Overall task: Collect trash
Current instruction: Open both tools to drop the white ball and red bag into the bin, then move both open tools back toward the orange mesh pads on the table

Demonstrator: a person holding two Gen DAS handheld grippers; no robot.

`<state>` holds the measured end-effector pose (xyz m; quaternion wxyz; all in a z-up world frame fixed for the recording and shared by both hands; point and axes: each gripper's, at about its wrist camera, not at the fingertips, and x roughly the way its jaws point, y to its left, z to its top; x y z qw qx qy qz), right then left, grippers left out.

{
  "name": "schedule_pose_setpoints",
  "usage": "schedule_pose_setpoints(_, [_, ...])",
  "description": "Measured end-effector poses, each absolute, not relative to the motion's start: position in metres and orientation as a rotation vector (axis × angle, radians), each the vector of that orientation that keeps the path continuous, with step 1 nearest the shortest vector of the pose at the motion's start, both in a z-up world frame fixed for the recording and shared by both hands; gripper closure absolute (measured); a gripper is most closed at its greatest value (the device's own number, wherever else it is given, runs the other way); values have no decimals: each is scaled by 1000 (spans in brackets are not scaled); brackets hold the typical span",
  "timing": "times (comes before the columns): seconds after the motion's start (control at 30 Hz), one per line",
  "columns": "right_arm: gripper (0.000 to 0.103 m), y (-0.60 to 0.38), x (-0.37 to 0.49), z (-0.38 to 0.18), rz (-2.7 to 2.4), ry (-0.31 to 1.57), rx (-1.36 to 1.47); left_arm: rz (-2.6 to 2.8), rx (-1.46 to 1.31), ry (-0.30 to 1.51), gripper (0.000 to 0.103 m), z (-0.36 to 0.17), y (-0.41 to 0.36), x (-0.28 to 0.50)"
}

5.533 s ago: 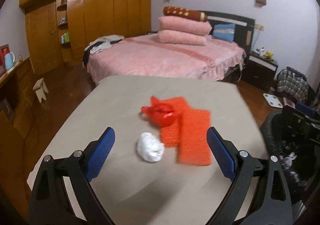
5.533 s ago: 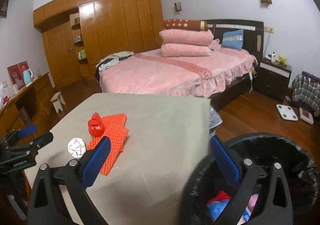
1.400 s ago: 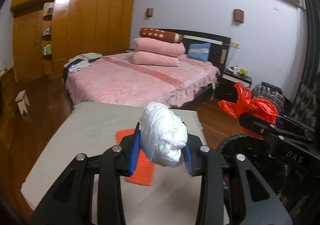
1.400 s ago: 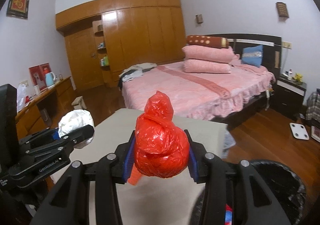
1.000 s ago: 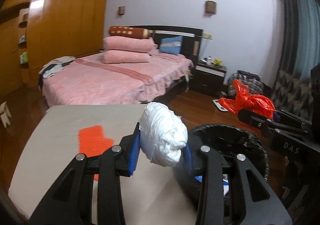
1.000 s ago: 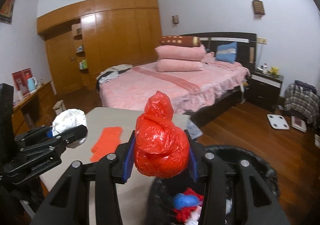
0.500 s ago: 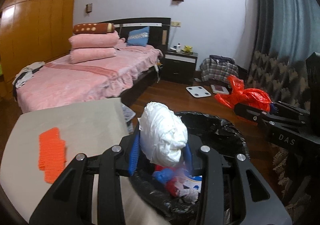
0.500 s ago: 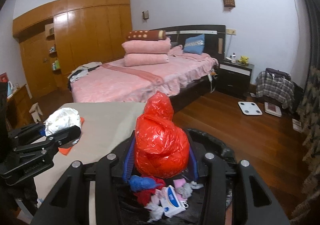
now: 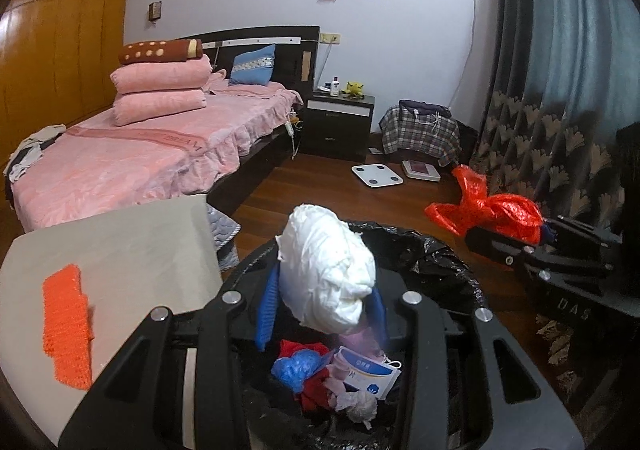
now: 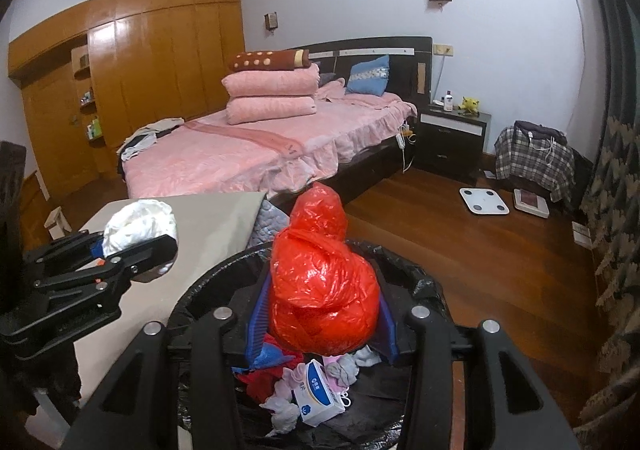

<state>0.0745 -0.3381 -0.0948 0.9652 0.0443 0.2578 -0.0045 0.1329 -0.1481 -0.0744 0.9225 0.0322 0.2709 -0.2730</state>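
bedroom floor beside the worktop [image 9: 132, 234] carried the black-lined bin [image 10: 424, 286], low in both frames, directly beneath the left gripper [image 9: 322, 300] clamped on the white wad [image 9: 328, 270] and right gripper [image 10: 322, 316] clamped on the red bag [image 10: 320, 282].

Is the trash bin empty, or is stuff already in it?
Partly filled: the trash bin already holds a blue-and-white box, blue plastic and crumpled scraps at its bottom.

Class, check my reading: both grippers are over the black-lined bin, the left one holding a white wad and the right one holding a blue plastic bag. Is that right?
Not quite. The right gripper holds a red plastic bag, not a blue one; the right wrist view shows it. The rest stands: both are over the bin, and the left gripper holds the white wad.
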Motion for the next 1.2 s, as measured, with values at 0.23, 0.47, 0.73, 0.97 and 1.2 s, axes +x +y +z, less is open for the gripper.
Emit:
schedule_pose_setpoints(0.23, [19, -342, 76, -98, -49, 525, 82, -592, 23, 575, 36, -76, -140, 136])
schedule_pose_setpoints(0.47, [6, -335, 71, -88, -20, 485, 83, -512, 11, 543, 18, -61, -106, 133])
schedule_pose_setpoints(0.73, [6, -300, 82, -73, 62, 448, 97, -372, -6, 497, 13, -37, -44, 126])
schedule_pose_setpoints(0.97, [6, -257, 102, -71, 146, 453, 73, -220, -19, 479, 12, -28, 19, 122])
schedule_pose_setpoints(1.2, [6, -210, 124, -75, 213, 462, 58, -100, -36, 485, 12, -32, 72, 121])
